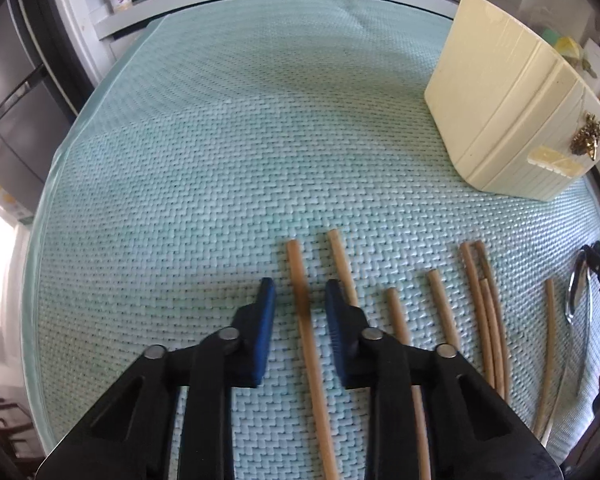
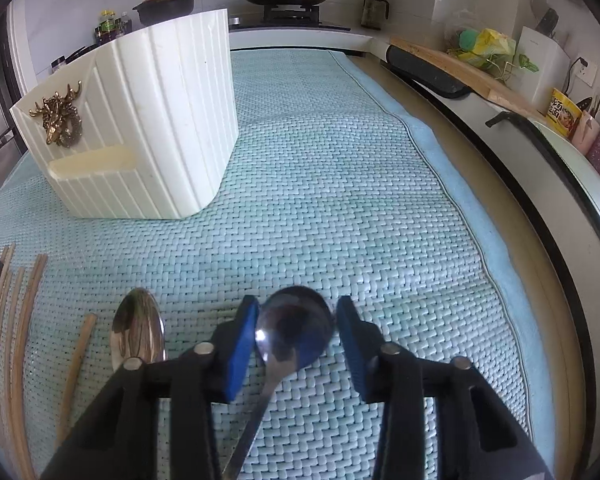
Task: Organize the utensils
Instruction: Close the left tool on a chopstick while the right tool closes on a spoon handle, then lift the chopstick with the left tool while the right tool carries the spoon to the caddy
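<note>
Honestly, you are near the start, as far as these views let me judge. The cream holder (image 2: 160,120) stands upright at the far side of the woven mat (image 2: 340,200) on the bench. Nothing shows above its rim, though its inside is hidden, so I cannot tell whether anything is already in it.

Everything else I can see lies flat on the mat. Well short of the holder there is a loose row of chopsticks (image 1: 482,300), some touching and some apart. Beside them is a second spoon (image 2: 138,328), untouched.

Your left hand-held gripper (image 1: 300,292) is tilted down over the row with its jaws apart. One chopstick (image 1: 306,320) runs between them, but neither pad touches it, so that pick is not yet made.

Your right hand-held gripper (image 2: 298,308) has its pads against both edges of the bowl of the spoon (image 2: 296,328). It looks clamped there, but the spoon rests on the mat and is not lifted.

So what remains, I judge, is nearly all of it. You have to close on that chopstick, lift both pieces, and carry them across to the holder. Then you repeat that for the other chopsticks and the second spoon.
</note>
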`<act>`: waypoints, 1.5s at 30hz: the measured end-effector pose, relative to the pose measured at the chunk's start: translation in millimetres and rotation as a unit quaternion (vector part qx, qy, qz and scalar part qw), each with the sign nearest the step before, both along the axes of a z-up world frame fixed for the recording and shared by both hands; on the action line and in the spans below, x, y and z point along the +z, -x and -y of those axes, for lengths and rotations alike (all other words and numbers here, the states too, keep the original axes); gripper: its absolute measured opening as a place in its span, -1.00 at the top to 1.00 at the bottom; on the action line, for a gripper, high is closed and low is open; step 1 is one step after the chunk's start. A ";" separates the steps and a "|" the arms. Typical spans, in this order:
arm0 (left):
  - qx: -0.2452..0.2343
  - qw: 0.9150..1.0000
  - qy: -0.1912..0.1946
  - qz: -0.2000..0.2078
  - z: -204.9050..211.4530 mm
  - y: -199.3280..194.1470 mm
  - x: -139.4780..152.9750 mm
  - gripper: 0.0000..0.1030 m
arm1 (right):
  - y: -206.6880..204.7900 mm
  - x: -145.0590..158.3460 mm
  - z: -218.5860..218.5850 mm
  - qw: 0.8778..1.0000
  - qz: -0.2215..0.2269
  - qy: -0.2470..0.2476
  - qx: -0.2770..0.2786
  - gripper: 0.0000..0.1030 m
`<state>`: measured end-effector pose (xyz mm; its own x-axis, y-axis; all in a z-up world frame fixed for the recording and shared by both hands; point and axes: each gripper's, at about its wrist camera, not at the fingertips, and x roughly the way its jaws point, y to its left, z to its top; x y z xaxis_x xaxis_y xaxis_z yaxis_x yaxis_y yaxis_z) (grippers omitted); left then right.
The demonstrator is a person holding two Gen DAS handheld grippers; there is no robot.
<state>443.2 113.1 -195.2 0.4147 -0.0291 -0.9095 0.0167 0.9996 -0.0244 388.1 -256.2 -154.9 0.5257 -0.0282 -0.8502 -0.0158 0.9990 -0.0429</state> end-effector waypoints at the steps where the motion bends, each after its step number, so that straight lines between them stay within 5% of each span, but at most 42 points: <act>1: 0.000 1.000 0.005 0.001 0.4 -1.9 -0.2 0.88 | -2.3 0.2 1.5 1.000 -0.003 -0.007 0.004 0.30; 7: 0.011 0.999 0.023 0.031 -3.0 0.8 9.4 0.91 | -14.7 9.6 19.5 0.998 -0.002 -0.060 0.025 0.30; 17: 0.002 0.990 0.068 0.123 -25.9 43.3 74.5 0.91 | 17.7 60.6 20.7 0.986 0.051 -0.138 0.085 0.30; 24: -0.002 0.982 0.095 0.162 -7.4 97.1 103.4 0.91 | 44.3 90.4 8.0 0.979 0.079 -0.143 0.125 0.30; 45: -0.035 0.968 0.117 0.218 18.1 138.4 160.6 0.92 | 78.5 153.0 -7.9 0.966 0.146 -0.125 0.171 0.31</act>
